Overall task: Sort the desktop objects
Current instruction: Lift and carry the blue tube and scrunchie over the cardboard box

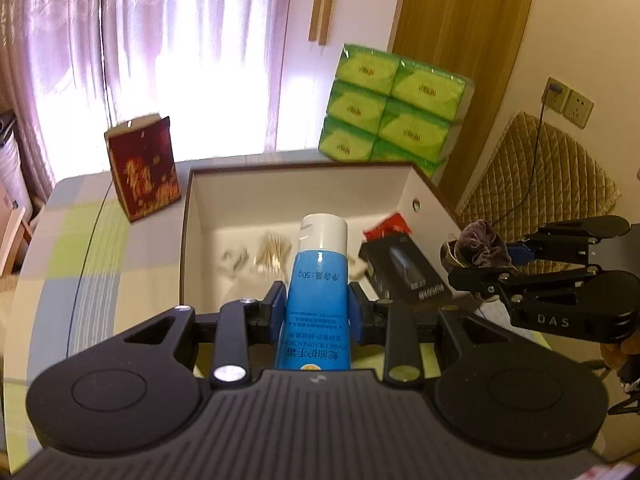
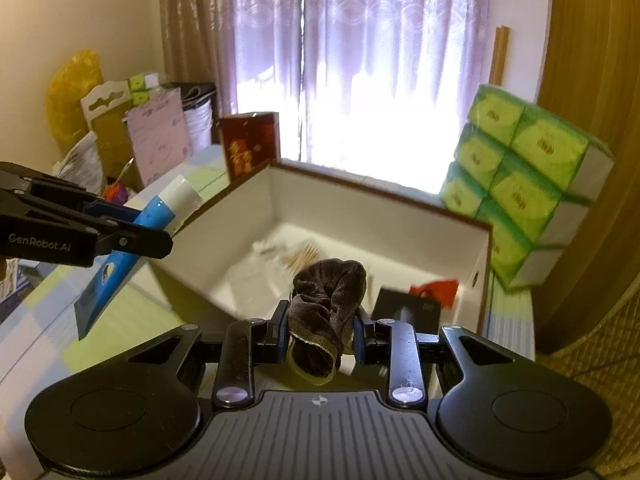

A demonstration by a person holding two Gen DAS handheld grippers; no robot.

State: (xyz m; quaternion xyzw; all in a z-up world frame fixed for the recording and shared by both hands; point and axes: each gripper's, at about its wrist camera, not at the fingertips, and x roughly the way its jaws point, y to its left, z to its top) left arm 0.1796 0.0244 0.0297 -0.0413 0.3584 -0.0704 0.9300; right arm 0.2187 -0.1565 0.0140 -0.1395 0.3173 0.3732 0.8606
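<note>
Right now your left gripper [image 1: 318,304] has its jaws clamped on a blue tube [image 1: 318,292] of hand cream: a white cap at the far end, a bright blue body printed with white characters, the flat crimped tail toward your hand. From the right wrist view the same tube [image 2: 120,256] slants cap-up in the air, above the table and just outside the near left wall of the box.

Your right gripper [image 2: 320,332] has its jaws closed on a dark brown velvety scrunchie [image 2: 326,300], bunched into a lump with a paler edge hanging below the pads. It hangs over the near edge of the box; from the left wrist view it [image 1: 480,246] sits just past the box's right wall.

Between the two lies the open box [image 1: 192,216], white inside with a dark brown rim. On its floor you can see a bundle of cotton swabs [image 1: 272,250], a black carton [image 1: 404,272] leaning in the right corner, a red packet [image 1: 390,226] beside it, and some pale items too blurred to tell.

Behind the box, a dark red gift bag [image 1: 142,166] stands upright on the checked tablecloth [image 1: 80,240], and a stack of green tissue packs [image 1: 394,108] rises at the far right corner. The box's near walls stand between each held thing and the box floor.
</note>
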